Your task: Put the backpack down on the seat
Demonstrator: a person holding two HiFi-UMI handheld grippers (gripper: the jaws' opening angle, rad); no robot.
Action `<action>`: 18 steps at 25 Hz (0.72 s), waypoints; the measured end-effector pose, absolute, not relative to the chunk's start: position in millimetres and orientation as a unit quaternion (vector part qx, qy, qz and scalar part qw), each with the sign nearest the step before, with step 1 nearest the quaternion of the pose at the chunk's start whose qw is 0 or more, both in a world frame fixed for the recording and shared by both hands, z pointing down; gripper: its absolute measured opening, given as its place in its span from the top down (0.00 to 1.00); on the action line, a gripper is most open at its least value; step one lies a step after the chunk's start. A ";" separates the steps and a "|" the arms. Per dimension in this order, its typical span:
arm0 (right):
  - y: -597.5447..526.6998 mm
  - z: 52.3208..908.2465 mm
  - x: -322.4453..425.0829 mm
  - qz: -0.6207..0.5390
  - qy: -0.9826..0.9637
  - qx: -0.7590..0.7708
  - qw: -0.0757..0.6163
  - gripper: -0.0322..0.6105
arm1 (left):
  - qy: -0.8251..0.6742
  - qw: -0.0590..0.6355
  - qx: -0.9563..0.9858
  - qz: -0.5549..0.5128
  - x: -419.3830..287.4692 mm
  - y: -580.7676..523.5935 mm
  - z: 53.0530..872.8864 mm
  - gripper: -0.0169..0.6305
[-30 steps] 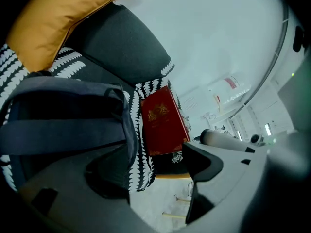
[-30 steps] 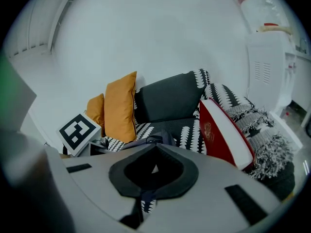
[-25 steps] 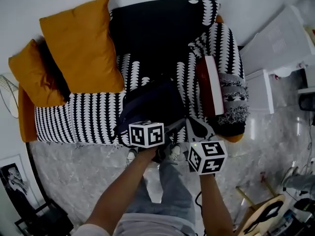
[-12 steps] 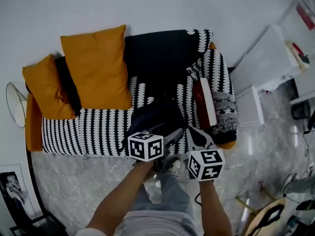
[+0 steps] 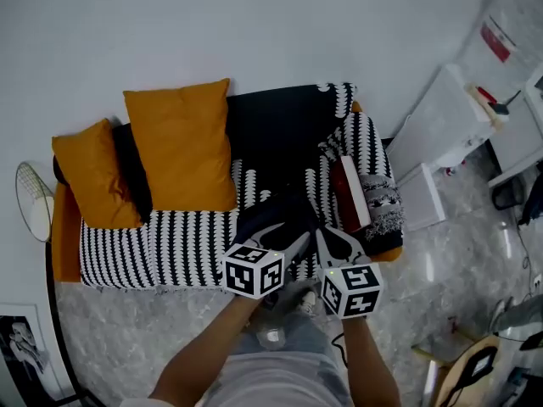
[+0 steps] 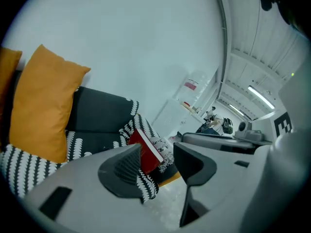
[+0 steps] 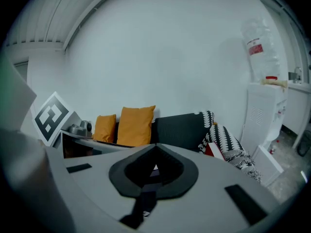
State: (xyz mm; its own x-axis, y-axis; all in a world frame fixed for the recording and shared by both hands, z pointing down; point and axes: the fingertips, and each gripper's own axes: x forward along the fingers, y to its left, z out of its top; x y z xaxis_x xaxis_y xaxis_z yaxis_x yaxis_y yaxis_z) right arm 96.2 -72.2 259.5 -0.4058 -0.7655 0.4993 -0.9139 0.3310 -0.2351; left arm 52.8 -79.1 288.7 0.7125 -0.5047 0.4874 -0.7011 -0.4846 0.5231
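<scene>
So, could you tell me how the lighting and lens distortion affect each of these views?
Head view: the wide lens bows the sofa, the dark backpack loses detail, and the glossy floor shows glare. Left gripper view: black rounded corners; the left gripper looms large and slightly soft. Right gripper view: the same round vignette, with an evenly lit wall.
</scene>
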 end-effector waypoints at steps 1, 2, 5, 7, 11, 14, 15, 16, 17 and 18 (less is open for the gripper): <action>-69.8 253.2 92.2 0.241 -0.803 0.525 0.149 0.95 | -0.356 0.353 0.855 0.135 49.4 -77.2 281.5 0.64; -67.1 247.2 87.7 0.236 -0.804 0.526 0.148 0.95 | -0.357 0.344 0.858 0.135 45.4 -75.4 274.0 0.66; -57.4 230.8 71.9 0.225 -0.808 0.527 0.140 0.95 | -0.365 0.319 0.865 0.131 30.3 -69.4 253.0 0.76; -52.5 219.5 60.6 0.222 -0.810 0.526 0.129 0.95 | -0.369 0.307 0.868 0.126 19.5 -66.5 239.9 0.81; -42.5 198.2 36.5 0.216 -0.816 0.525 0.112 0.95 | -0.369 0.289 0.876 0.118 2.1 -54.0 219.1 0.89; -35.5 185.7 19.0 0.203 -0.822 0.520 0.111 0.95 | -0.372 0.266 0.881 0.124 -9.4 -44.3 208.3 0.93; -33.8 182.6 14.5 0.199 -0.823 0.520 0.111 0.95 | -0.372 0.259 0.883 0.125 -12.7 -42.1 204.7 0.93; -32.1 180.3 10.7 0.197 -0.823 0.521 0.111 0.95 | -0.372 0.254 0.884 0.124 -15.5 -40.3 201.3 0.94; -30.5 178.8 7.4 0.195 -0.823 0.522 0.111 0.95 | -0.371 0.251 0.886 0.122 -18.1 -38.7 198.5 0.95; -28.8 178.0 4.5 0.194 -0.822 0.523 0.111 0.95 | -0.371 0.248 0.887 0.120 -20.6 -37.3 196.2 0.95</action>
